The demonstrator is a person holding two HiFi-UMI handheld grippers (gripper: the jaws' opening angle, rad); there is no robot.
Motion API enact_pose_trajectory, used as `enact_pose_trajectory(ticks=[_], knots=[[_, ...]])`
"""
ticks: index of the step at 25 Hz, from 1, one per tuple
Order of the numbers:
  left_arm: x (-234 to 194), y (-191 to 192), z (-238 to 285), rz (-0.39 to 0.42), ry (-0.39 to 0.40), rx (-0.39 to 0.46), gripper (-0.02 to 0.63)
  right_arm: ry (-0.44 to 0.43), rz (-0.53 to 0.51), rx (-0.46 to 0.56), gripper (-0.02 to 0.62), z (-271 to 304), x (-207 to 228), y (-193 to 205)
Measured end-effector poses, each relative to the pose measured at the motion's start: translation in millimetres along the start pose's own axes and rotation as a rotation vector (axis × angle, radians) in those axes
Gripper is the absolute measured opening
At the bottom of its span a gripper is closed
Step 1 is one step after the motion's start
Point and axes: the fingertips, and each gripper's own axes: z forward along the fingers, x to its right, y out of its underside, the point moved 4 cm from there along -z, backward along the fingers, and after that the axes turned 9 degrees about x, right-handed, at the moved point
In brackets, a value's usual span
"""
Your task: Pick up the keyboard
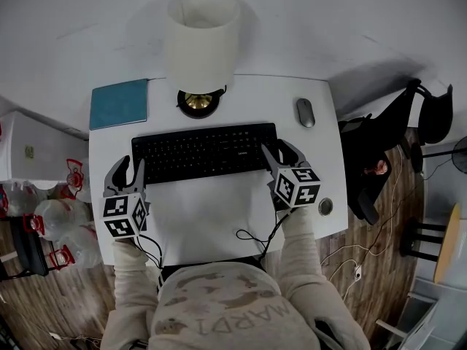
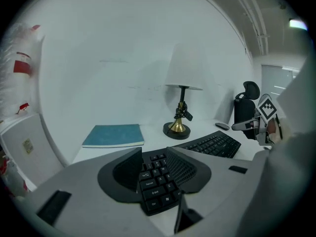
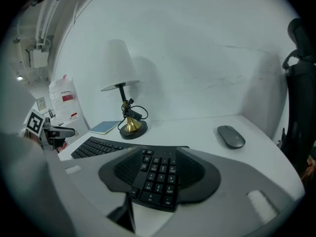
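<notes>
White desk (image 1: 219, 217) fills our head view, keyboard (image 1: 204, 152) lying flat just before the lamp (image 1: 202, 39). Our gripper views alone show keys between parted jaws (pads not pressing): left gripper (image 2: 154, 153) at its left end, right gripper (image 3: 158, 154) at its right.

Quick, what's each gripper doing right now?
Left gripper: open, left end of the keyboard between its jaws.
Right gripper: open, right end of the keyboard between its jaws.

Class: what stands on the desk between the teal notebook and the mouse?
The lamp, between notebook and mouse; the head view shows it.
</notes>
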Motion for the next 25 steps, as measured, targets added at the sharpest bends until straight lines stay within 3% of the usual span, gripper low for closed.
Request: enact_pose_trajectory(ticks=[11, 25], knots=[[-11, 32, 24, -0.042, 0.012, -0.136, 0.248, 0.035, 0.033, -0.107, 0.276, 23, 21, 28], [-18, 61, 40, -0.148, 0.020, -0.236, 0.295, 0.013, 0.148, -0.183, 0.321, 34, 41, 49]])
